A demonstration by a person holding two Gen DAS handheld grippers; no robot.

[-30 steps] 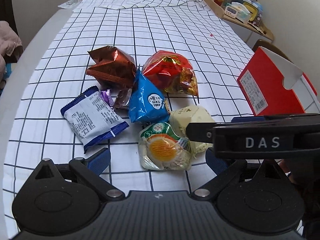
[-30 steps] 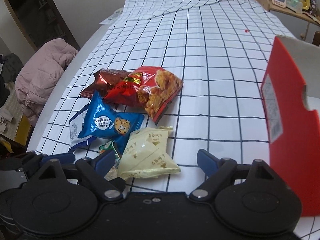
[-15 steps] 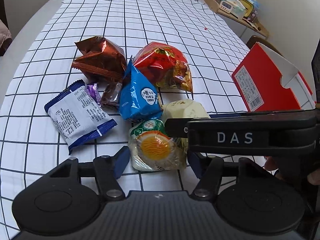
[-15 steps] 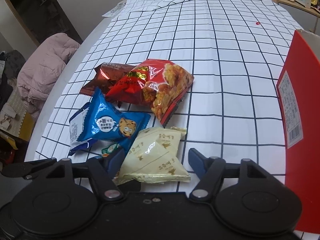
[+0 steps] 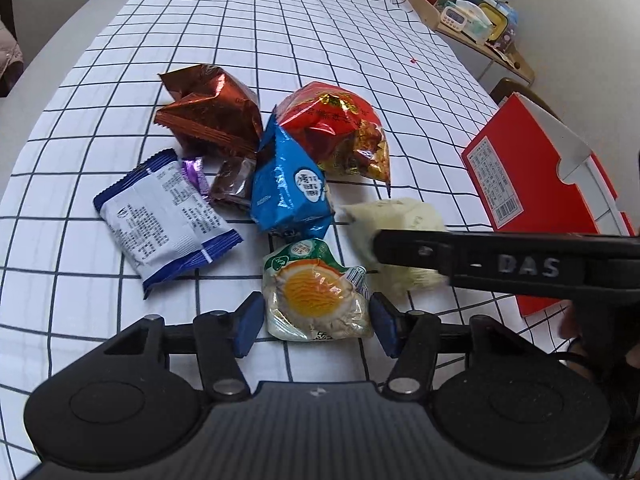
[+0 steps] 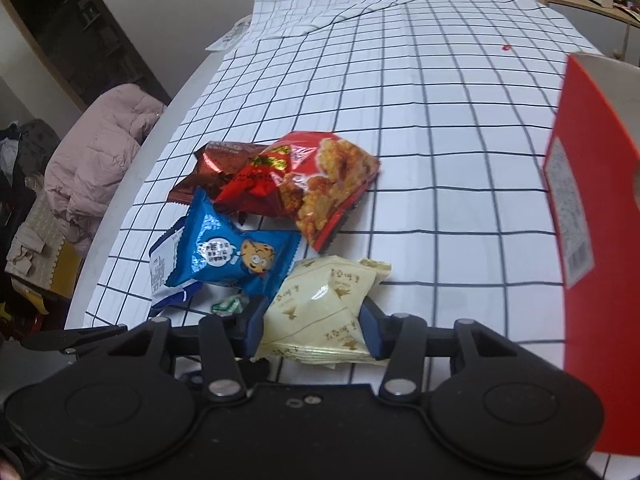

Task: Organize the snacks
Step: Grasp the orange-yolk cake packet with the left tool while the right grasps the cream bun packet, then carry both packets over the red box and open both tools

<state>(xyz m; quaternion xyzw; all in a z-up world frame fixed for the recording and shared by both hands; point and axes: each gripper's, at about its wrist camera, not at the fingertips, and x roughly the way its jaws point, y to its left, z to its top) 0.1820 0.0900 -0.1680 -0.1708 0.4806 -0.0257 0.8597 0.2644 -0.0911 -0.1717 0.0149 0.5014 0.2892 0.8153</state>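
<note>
We find the left gripper (image 5: 316,326) lowered over a clear packet with an orange-yellow cake (image 5: 316,300); its blue pads stand at either side of the packet, apparently just touching its edges, and its jaws have just been closing. We cannot confirm from the left wrist view that the packet is firmly clamped. The right gripper (image 6: 316,330) has its jaws closing on a cream packet (image 6: 320,312), and in the right wrist view both pads press against the packet's sides, so we record it as gripping that packet. From the left wrist view, the black arm of the right gripper crosses in from the right, just ahead of the left gripper, over the same cream packet (image 5: 396,228).

Ahead of the left gripper lie a blue packet (image 5: 288,192), a red bag of fried snacks (image 5: 340,132) beyond it, a brown foil packet (image 5: 208,112) ahead and to the left, and a white and blue packet (image 5: 164,216) to the left. A small dark wrapper (image 5: 232,180) sits between the brown and blue packets. A red box (image 5: 532,184) stands to the right, well apart from the heap. All rest on a counter (image 5: 320,32) covered with a white gridded cloth
</note>
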